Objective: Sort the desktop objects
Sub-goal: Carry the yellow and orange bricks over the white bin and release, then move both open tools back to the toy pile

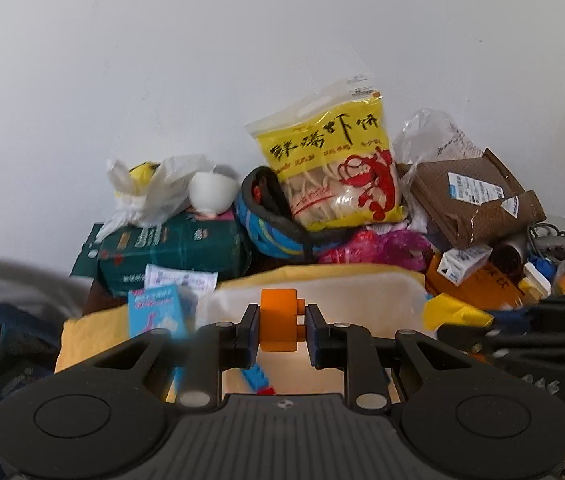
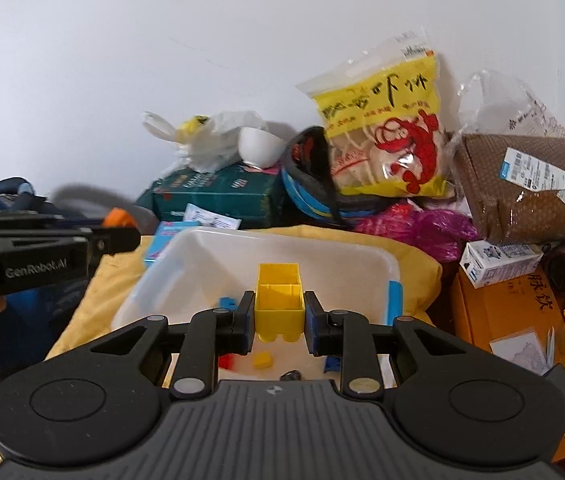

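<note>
My left gripper [image 1: 281, 328] is shut on an orange toy brick [image 1: 278, 319], held above the white plastic bin [image 1: 362, 292]. In the right wrist view my right gripper [image 2: 277, 320] is shut on a yellow hollow brick [image 2: 279, 303], held over the same white bin [image 2: 202, 256]. Small blue [image 2: 227, 302], red [image 2: 226, 361] and yellow [image 2: 263, 359] bricks lie on the bin floor below. The left gripper [image 2: 118, 236] shows at the left edge of the right wrist view with the orange brick [image 2: 117, 217] at its tip.
The bin rests on a yellow cloth [image 2: 94, 300]. Clutter is piled against the white wall: a yellow snack bag [image 2: 386, 136], a brown parcel [image 2: 522, 192], a green box [image 2: 218, 192], a white bowl [image 2: 260, 146], an orange box [image 2: 510, 308].
</note>
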Tool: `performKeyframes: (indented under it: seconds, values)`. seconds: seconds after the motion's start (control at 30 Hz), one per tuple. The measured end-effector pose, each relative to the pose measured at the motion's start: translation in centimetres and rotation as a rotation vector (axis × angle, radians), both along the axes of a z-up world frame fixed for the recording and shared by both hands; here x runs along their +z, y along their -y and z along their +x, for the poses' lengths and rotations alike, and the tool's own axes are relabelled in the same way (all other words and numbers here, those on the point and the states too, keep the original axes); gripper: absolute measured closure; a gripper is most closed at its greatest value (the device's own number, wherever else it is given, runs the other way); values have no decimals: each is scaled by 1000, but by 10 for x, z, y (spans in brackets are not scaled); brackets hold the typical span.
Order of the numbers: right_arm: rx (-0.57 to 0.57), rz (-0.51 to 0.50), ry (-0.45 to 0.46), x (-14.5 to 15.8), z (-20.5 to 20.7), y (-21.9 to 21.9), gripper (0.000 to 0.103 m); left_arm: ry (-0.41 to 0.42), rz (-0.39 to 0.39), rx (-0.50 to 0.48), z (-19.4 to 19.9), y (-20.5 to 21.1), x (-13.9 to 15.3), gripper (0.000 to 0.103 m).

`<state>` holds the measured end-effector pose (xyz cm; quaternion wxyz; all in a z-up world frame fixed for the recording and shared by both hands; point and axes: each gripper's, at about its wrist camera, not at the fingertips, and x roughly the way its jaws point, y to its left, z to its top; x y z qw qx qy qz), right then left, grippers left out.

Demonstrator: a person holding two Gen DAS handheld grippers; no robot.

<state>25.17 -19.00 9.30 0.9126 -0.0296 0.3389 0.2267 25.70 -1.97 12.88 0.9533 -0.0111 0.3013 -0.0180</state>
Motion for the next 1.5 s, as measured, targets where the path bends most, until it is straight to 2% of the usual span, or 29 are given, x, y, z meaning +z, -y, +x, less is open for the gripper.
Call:
performKeyframes:
  seconds: [0.13, 0.2, 0.5, 0.53, 0.57, 0.6, 0.63, 0.8, 0.9, 1.03, 1.13, 1.3, 1.43, 1.5]
  values:
    - [-25, 1, -35, -6, 12, 1, 76, -21, 31, 2, 17, 6, -4, 77]
    - [-35, -21, -50, -10, 17, 2, 76, -66, 56, 33, 27, 7, -11, 77]
    - [-40, 4, -69, -12, 29, 4, 74, -85, 45, 40, 34, 8, -17, 77]
    - [-37, 1, -66, -12, 29, 3, 69, -78, 38, 46, 34, 8, -17, 72]
    - [-36, -1, -57, -12, 29, 2, 52, -79, 29, 45, 35, 7, -17, 53]
    - [-32, 2, -43, -11, 28, 2, 43, -80, 32, 52, 35, 8, -17, 44]
    - [-28, 1, -34, -10, 27, 1, 42, -68, 46, 72, 35, 9, -16, 30]
    - [-24, -9, -31, -14, 25, 4, 42, -58, 57, 93, 31, 3, -18, 29]
    - [-15, 17, -30, -22, 16, 12, 42, -51, 50, 91, 22, -5, -23, 29]
    - [27, 27, -20, -47, -22, 27, 42, -26, 56, 50, -13, -19, -42, 29]
    - [100, 1, -41, -78, -67, 34, 41, -33, 67, 29, -56, -30, -69, 29]
    - [252, -52, -99, -124, -144, 27, 42, -106, 57, 36, -130, -40, -125, 29]
    - [380, -83, -115, -146, -196, 14, 45, -134, 60, 15, -179, -31, -149, 29]
    - [425, -98, -130, -157, -216, 6, 50, -154, 50, 0, -200, -24, -158, 29]
